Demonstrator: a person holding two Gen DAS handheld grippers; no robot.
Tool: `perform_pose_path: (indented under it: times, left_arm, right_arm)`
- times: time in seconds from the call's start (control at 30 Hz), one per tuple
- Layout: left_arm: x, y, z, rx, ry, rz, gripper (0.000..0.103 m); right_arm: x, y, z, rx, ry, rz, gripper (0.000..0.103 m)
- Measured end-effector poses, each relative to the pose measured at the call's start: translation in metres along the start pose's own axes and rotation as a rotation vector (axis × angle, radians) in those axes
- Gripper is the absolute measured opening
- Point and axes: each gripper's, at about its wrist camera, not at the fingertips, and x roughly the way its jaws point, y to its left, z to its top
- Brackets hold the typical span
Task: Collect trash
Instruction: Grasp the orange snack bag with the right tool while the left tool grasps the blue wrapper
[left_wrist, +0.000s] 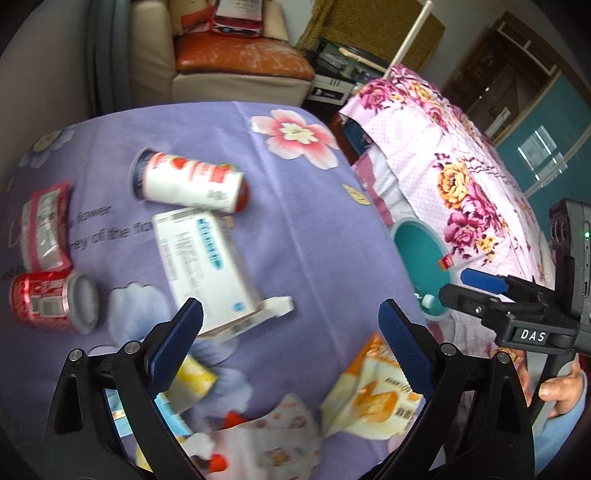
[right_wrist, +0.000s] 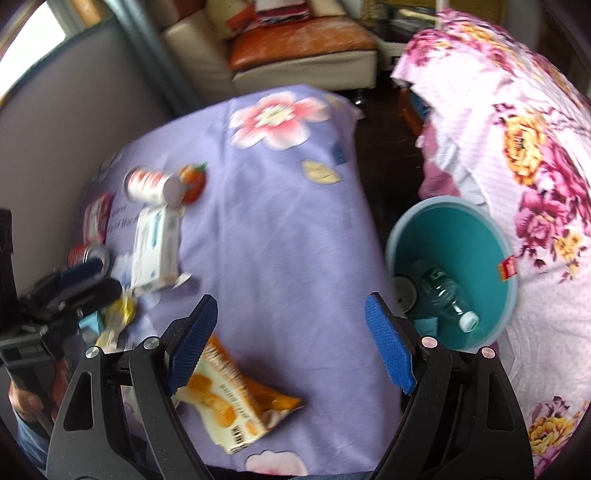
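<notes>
Trash lies on a purple flowered tablecloth (left_wrist: 314, 221): a white canister with red print (left_wrist: 188, 181), a white box (left_wrist: 207, 266), a red can (left_wrist: 48, 302), a red-and-white packet (left_wrist: 44, 229), a yellow wrapper (left_wrist: 192, 380) and an orange snack bag (left_wrist: 373, 395). My left gripper (left_wrist: 291, 332) hovers open over the cloth, just below the box, nothing between its fingers. My right gripper (right_wrist: 291, 343) is open and empty above the cloth, the snack bag (right_wrist: 229, 398) under its left finger. A teal bin (right_wrist: 461, 236) to the right holds a plastic bottle (right_wrist: 443, 295).
The bin stands on the floor in the gap between the table edge and a pink floral cover (right_wrist: 535, 166). A sofa with an orange cushion (left_wrist: 240, 55) sits behind the table. A hand (left_wrist: 561, 391) holds the right gripper (left_wrist: 452, 284).
</notes>
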Motion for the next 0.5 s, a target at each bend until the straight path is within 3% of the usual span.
perform_pose_path:
  times: [0.2,0.5]
  left_arm:
    - [-0.010,0.044,-0.014,-0.073,0.001,0.020,0.096]
    - [-0.017,0.072,-0.041,-0.084,0.035,0.013,0.096]
  right_arm:
    - [0.014,0.032,-0.013,-0.049,0.063,0.004,0.078]
    - [0.040,0.047,-0.049,-0.103,0.172,-0.015,0.078]
